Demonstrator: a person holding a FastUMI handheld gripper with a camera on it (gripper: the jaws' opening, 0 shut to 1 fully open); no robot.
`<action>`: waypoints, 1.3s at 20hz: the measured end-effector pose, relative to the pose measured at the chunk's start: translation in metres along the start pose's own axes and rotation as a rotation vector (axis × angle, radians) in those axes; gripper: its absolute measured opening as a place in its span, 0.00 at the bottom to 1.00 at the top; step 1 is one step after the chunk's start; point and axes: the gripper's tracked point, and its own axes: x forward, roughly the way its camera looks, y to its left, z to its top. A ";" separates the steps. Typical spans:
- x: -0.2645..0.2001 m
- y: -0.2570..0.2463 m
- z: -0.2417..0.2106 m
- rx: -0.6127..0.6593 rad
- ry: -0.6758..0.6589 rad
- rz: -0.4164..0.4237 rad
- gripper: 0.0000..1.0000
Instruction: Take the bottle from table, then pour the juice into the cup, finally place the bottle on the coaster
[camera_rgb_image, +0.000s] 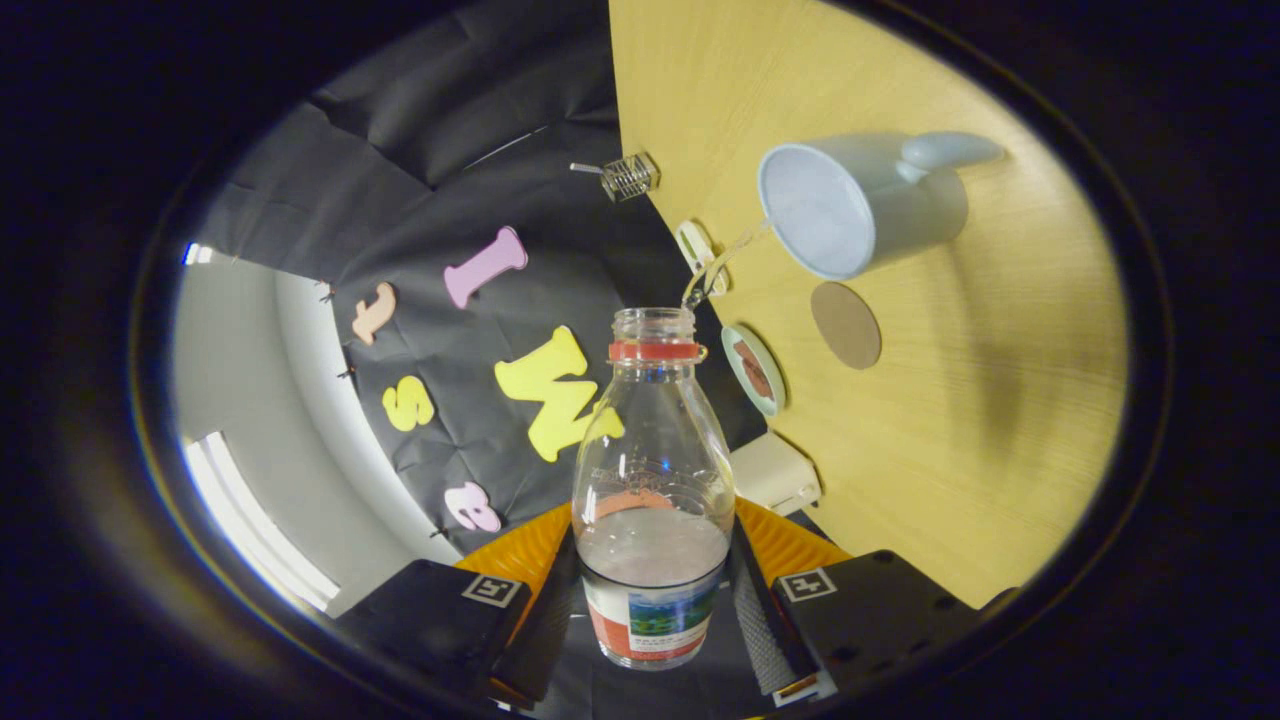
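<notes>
A clear plastic bottle (652, 470) with a red neck ring and no cap sits between my two fingers, and my gripper (650, 600) is shut on its labelled lower part. The whole view is rolled sideways, so the bottle is tipped over. A thin clear stream (722, 258) runs from its mouth toward the rim of the pale blue cup (850, 205) on the wooden table (1000, 420) beyond the fingers. A little liquid remains in the bottle. A round brown coaster (846, 325) lies on the table just beside the cup.
A white bottle cap (694, 245) lies near the table's edge by the stream. A small round dish (754, 370) and a white box (775, 470) sit along the same edge. A small wire cage object (628, 177) stands farther off.
</notes>
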 end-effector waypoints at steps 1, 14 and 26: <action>-0.001 -0.001 0.000 0.008 0.002 -0.010 0.78; -0.005 0.016 0.003 0.119 0.011 0.004 0.78; -0.004 0.030 0.007 0.177 0.021 0.007 0.79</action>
